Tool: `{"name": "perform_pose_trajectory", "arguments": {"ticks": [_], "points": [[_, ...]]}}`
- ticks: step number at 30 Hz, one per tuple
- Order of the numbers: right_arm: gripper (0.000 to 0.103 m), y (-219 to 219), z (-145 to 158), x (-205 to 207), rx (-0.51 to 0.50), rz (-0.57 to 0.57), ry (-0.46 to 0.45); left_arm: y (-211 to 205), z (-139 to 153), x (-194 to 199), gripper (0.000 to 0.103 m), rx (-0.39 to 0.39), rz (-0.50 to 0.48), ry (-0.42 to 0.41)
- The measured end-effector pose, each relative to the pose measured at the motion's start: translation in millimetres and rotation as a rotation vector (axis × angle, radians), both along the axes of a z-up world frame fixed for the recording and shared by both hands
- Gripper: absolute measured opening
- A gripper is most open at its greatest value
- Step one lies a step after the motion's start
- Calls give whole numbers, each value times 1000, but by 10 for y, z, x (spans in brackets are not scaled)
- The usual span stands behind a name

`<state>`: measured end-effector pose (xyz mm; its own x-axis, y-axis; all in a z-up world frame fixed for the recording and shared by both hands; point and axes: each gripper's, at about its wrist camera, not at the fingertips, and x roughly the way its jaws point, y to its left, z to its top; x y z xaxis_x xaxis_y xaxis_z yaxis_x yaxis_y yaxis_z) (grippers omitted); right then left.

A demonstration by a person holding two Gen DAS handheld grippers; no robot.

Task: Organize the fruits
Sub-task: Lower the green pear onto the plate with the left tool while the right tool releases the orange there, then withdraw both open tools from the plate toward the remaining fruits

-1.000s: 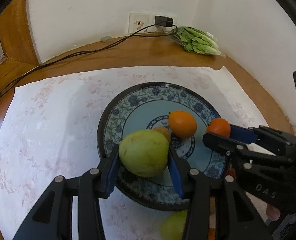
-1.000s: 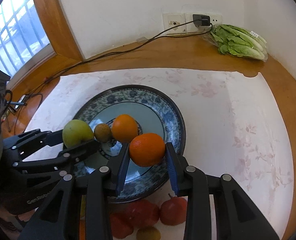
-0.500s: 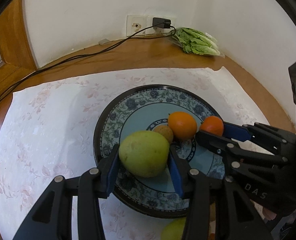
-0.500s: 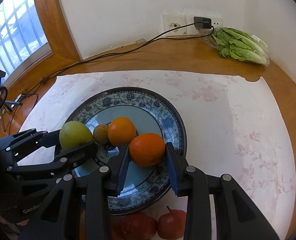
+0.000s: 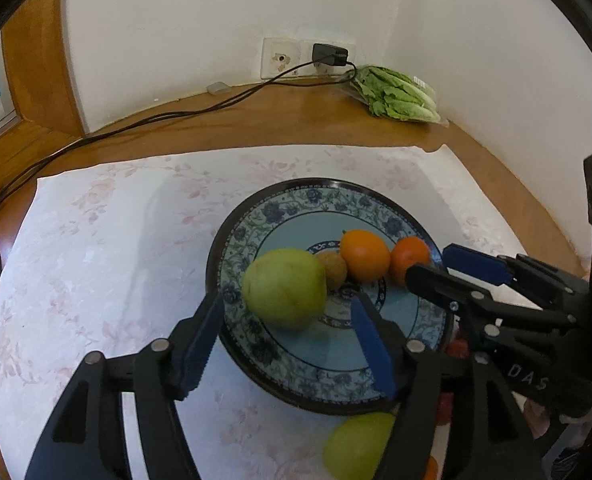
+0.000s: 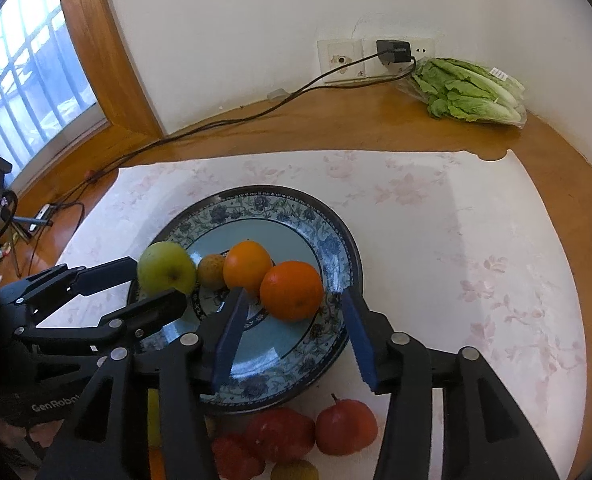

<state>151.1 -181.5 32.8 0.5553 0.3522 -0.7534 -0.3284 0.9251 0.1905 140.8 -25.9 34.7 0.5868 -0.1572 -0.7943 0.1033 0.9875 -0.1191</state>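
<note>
My left tongs [image 5: 286, 326] are opening off the green pear [image 5: 284, 288] on the plate [image 5: 296, 384]; my right tongs [image 6: 292, 328] are opening off the orange [image 6: 292, 290] there.

red fruits [image 6: 346, 426] cut off at bottom edge, green fruit [image 5: 356, 444] blurred, partly hidden

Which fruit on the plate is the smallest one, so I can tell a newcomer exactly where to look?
Find the blue floral plate on the white cloth. Four fruits sit in a row on it; the small brownish fruit lies between the green apple and the nearer-centre orange. It alone is dull brown-yellow and much smaller.
</note>
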Motion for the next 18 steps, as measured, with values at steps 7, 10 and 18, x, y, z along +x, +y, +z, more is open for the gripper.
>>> {"name": "perform_pose_trajectory", "arguments": {"ticks": [7, 10, 18], "points": [[59, -56, 116, -164, 22, -4, -13, 26, 99, -139, 73, -9, 9, 10], [60, -58, 182, -268, 33, 12, -22, 11, 135, -214, 74, -6, 4, 13], [61, -41, 336, -597, 43, 32, -47, 10, 243, -451, 74, -28, -1, 21]]}}
